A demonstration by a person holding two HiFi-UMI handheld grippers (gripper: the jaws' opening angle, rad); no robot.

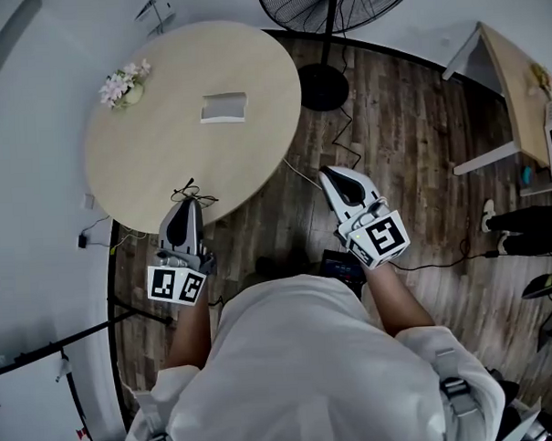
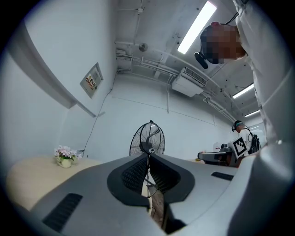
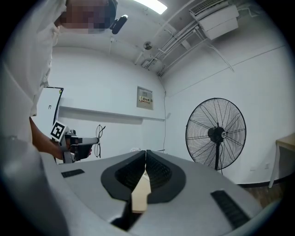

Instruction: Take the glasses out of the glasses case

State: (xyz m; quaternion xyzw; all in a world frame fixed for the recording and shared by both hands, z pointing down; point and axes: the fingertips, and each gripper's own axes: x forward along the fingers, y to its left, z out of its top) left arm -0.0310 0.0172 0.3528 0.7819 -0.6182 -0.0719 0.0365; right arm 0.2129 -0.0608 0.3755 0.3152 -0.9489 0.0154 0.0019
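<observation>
A grey-and-white glasses case [image 1: 224, 108] lies near the middle of the round beige table [image 1: 154, 156]. Thin black-rimmed glasses [image 1: 194, 193] stick out of my left gripper [image 1: 188, 203], which is shut on them over the table's near edge. In the right gripper view the glasses [image 3: 98, 137] hang from that gripper's tip, lenses upright. A thin black wire of the frame [image 2: 148, 177] runs between the left jaws. My right gripper [image 1: 330, 174] is shut with nothing in it, over the wooden floor to the right of the table.
A small pot of pink flowers [image 1: 124, 85] stands at the table's far left. A standing fan [image 1: 332, 0] with a round base [image 1: 323, 87] is beyond the table, and a cable [image 1: 345, 139] trails across the floor. A wooden desk [image 1: 518, 86] is at the right.
</observation>
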